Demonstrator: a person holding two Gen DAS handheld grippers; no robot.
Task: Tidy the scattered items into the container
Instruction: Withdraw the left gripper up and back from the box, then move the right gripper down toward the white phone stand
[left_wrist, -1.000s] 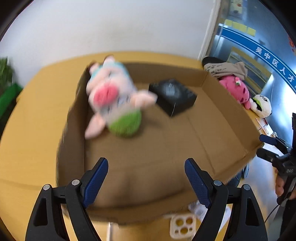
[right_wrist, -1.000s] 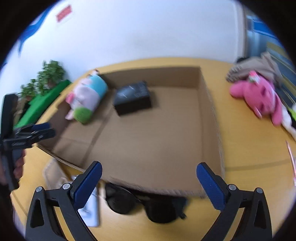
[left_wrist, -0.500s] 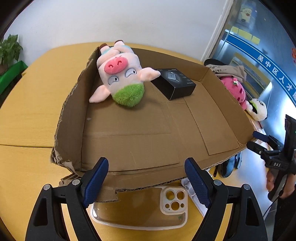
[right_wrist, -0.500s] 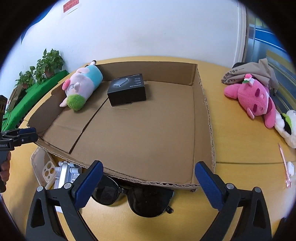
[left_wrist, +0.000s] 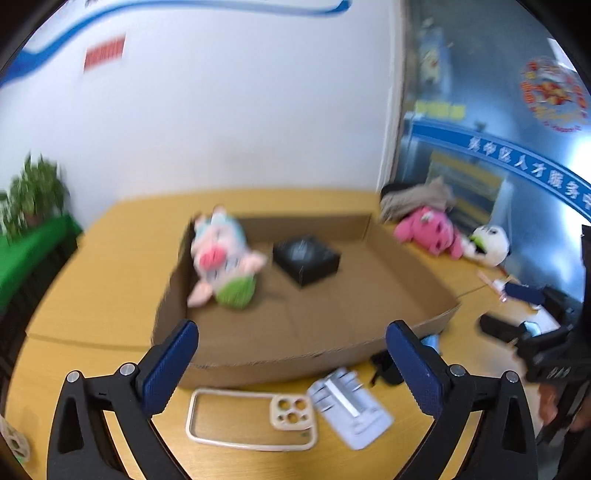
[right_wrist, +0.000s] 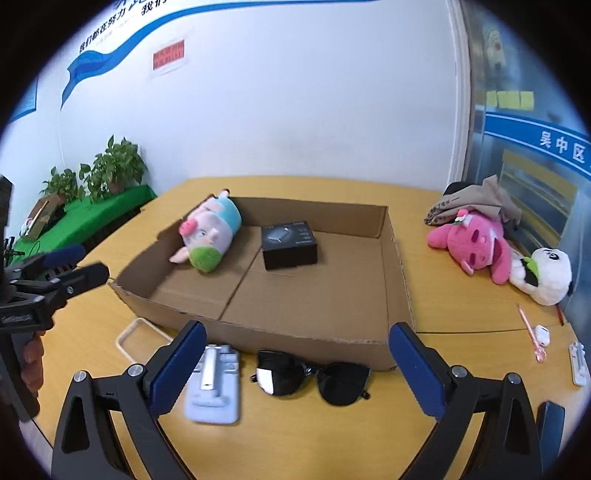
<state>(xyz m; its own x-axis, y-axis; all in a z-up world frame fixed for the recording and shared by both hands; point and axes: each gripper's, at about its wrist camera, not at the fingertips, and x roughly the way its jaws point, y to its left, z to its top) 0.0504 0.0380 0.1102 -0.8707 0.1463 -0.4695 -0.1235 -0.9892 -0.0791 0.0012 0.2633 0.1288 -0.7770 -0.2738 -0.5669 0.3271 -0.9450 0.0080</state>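
Note:
A shallow cardboard box (right_wrist: 395, 258) (left_wrist: 280, 362) lies on the yellow table. Inside it lie a pig plush (right_wrist: 210, 232) (left_wrist: 221, 254) and a black box (right_wrist: 290, 245) (left_wrist: 306, 258). In front of the box lie black sunglasses (right_wrist: 314, 378), a pale grey phone stand (right_wrist: 214, 387) (left_wrist: 351, 402) and a clear phone case (left_wrist: 251, 419) (right_wrist: 129, 339). My left gripper (left_wrist: 291, 373) is open and empty above the case and stand. My right gripper (right_wrist: 295, 369) is open and empty above the sunglasses.
A pink plush (right_wrist: 476, 243) (left_wrist: 428, 230), a panda plush (right_wrist: 546, 273) (left_wrist: 487, 245) and a beige cloth (right_wrist: 476, 201) lie right of the box. A pink pen (right_wrist: 530, 332), an earbud case (right_wrist: 542, 334) and a white clip (right_wrist: 578, 363) lie at the right edge. Potted plants (right_wrist: 110, 170) stand at the left.
Both grippers have pulled back and tilted up from the box, empty. The pig plush now lies still in the box. More of the wall and the items in front show.

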